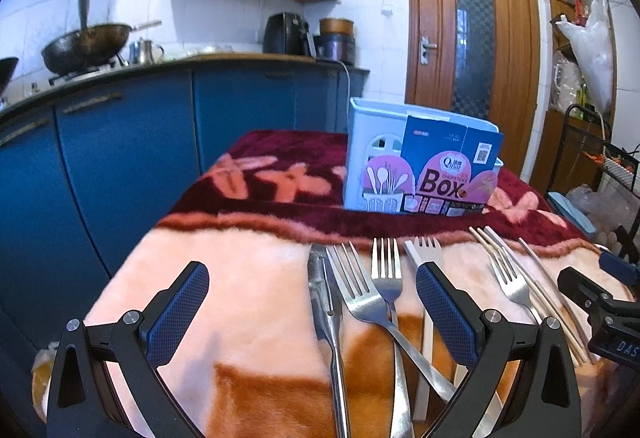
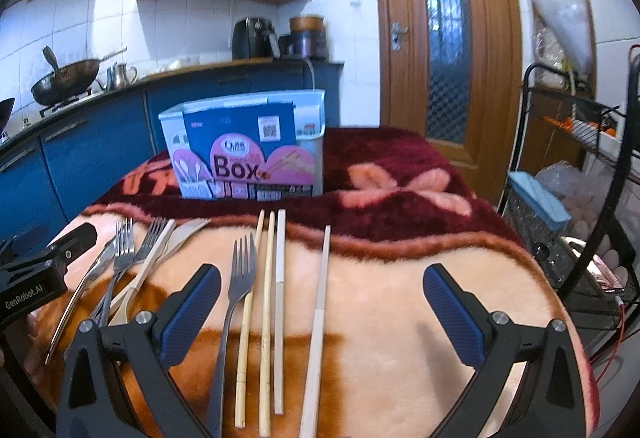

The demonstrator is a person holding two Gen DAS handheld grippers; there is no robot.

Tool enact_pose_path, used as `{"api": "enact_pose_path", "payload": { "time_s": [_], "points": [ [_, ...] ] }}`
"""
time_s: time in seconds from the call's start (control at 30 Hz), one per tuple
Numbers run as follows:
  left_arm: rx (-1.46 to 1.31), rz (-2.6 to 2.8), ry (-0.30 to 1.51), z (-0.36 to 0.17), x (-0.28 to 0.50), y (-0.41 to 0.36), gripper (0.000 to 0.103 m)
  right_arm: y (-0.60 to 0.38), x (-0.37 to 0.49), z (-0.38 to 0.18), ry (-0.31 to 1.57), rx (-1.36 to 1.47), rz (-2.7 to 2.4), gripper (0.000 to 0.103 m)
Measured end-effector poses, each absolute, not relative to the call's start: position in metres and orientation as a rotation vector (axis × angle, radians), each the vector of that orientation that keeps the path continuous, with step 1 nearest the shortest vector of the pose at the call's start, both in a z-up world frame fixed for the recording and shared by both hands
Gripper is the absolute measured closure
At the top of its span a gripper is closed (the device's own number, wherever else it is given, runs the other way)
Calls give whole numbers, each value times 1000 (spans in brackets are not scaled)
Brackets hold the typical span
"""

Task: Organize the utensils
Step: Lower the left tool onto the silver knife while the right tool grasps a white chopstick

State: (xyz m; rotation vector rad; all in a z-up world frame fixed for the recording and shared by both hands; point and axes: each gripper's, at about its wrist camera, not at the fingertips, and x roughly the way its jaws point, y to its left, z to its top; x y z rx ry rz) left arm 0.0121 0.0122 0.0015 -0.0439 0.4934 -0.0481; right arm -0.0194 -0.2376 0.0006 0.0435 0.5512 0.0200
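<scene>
A light blue utensil box (image 1: 420, 166) with a "Box" label stands upright at the far side of the blanket-covered table; it also shows in the right wrist view (image 2: 248, 150). A knife (image 1: 324, 302) and two steel forks (image 1: 360, 290) lie between the fingers of my open, empty left gripper (image 1: 312, 314). A wooden fork (image 1: 424, 254) lies behind its right finger. In the right wrist view a steel fork (image 2: 240, 278), two bamboo chopsticks (image 2: 264, 298) and two pale chopsticks (image 2: 320, 302) lie between the fingers of my open, empty right gripper (image 2: 322, 314).
A pink and maroon blanket (image 2: 400, 238) covers the table. Blue kitchen cabinets (image 1: 120, 158) with a wok (image 1: 84, 46) stand left. A wooden door (image 2: 444, 38) is behind. A black wire rack (image 2: 580, 178) stands close to the table's right edge.
</scene>
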Motion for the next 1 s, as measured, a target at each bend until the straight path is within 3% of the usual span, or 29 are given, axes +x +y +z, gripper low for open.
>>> {"api": "enact_pose_path", "payload": {
  "time_s": [0.27,0.63,0.73,0.8,1.0],
  "points": [
    [-2,-79,701,3,41,17,0,-246,7,-1,812,-10,86,4],
    [24,-115,906,1,56,32,2,-249,34,-2,1042,-78,140,41],
    [31,-137,971,-4,60,30,15,-249,41,-2,1095,-86,142,57],
    [25,-156,1026,-11,64,29,30,-248,49,-6,1147,-82,148,63],
    [72,-180,1095,-15,77,18,33,-245,55,-7,1186,-118,163,67]
  ]
}}
